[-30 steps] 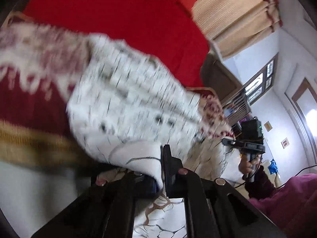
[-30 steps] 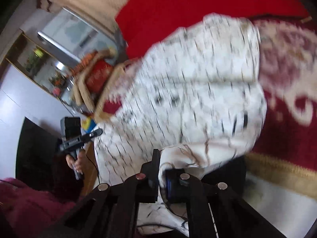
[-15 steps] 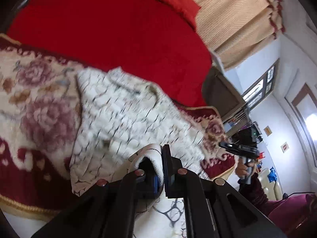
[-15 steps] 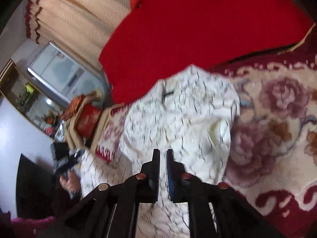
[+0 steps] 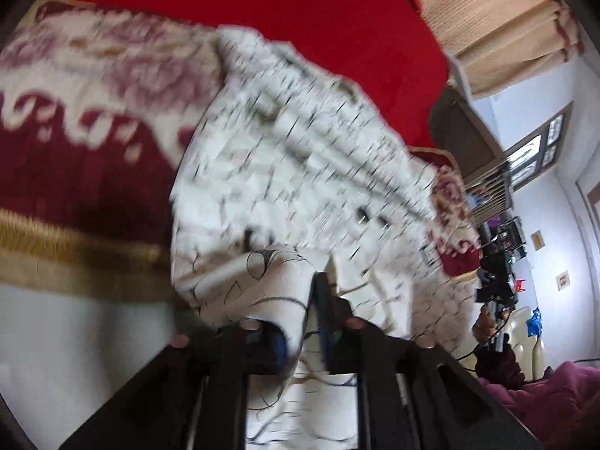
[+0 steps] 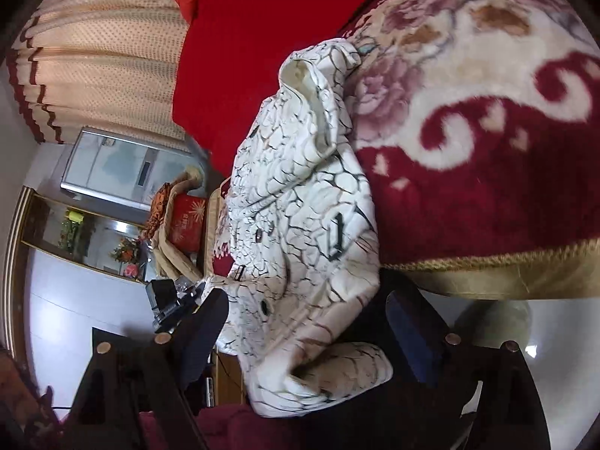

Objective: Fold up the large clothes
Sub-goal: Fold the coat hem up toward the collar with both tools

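A white jacket [image 5: 300, 172] with a black crackle print lies bunched on the floral blanket [image 5: 93, 75], its lower part hanging over the blanket's gold-trimmed edge. My left gripper [image 5: 300, 333] is low at the jacket's hem. Its jaws are opening, and a fold of the cloth drapes loosely between them. In the right wrist view the jacket [image 6: 307, 206] is sharp, with a rolled sleeve end lowest. My right gripper [image 6: 307, 330] is opening wide. Its fingers [image 6: 210, 318] stand either side of the jacket's lower edge without pressing on it. The left gripper [image 6: 168, 300] shows beyond the jacket.
A red bedspread [image 5: 300, 18] covers the bed behind the blanket [image 6: 487, 131]. Beige curtains [image 6: 105, 67] hang at the back, with a pale cabinet [image 6: 120, 165] and cluttered shelves nearby. The right gripper [image 5: 495, 292], in a hand, shows far right. Pale floor [image 5: 75, 337] lies below the blanket's edge.
Both grippers were shut on the jacket's cloth and now stand parted, the right one wide. Both hands have sunk toward the blanket's edge, and the jacket has settled lower.
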Demonstrator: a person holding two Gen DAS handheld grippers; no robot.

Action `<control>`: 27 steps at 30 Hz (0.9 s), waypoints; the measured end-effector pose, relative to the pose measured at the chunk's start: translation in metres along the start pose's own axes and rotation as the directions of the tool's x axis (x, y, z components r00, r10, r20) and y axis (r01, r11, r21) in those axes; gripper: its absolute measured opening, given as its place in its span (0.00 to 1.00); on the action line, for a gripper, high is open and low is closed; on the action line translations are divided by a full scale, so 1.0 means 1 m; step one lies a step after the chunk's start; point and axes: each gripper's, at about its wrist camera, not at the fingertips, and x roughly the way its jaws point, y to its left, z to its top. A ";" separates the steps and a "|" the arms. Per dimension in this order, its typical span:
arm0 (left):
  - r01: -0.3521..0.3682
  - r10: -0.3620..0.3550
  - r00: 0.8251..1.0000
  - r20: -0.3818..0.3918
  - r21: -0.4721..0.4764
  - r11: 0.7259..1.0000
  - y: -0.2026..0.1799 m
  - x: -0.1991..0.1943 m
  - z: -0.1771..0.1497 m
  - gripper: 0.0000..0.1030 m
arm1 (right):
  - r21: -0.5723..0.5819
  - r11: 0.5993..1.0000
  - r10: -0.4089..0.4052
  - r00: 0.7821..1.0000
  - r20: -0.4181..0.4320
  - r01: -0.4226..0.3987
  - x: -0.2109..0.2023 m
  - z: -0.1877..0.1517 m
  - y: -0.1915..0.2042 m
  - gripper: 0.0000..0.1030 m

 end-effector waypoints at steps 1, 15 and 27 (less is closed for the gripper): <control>-0.005 0.004 1.000 -0.018 -0.008 1.000 0.003 0.005 -0.005 0.29 | 0.004 1.000 0.008 1.000 -0.021 -0.007 0.007 -0.002 -0.001 0.86; 0.129 -0.131 0.990 -0.058 -0.031 0.991 0.019 0.019 -0.049 0.16 | -0.325 0.944 -0.130 0.975 -0.181 0.066 0.070 -0.054 0.062 0.24; 0.194 -0.220 0.957 0.190 0.146 0.970 -0.042 -0.054 0.060 0.05 | -0.444 0.896 -0.021 1.000 -0.005 0.016 0.058 0.010 0.144 0.09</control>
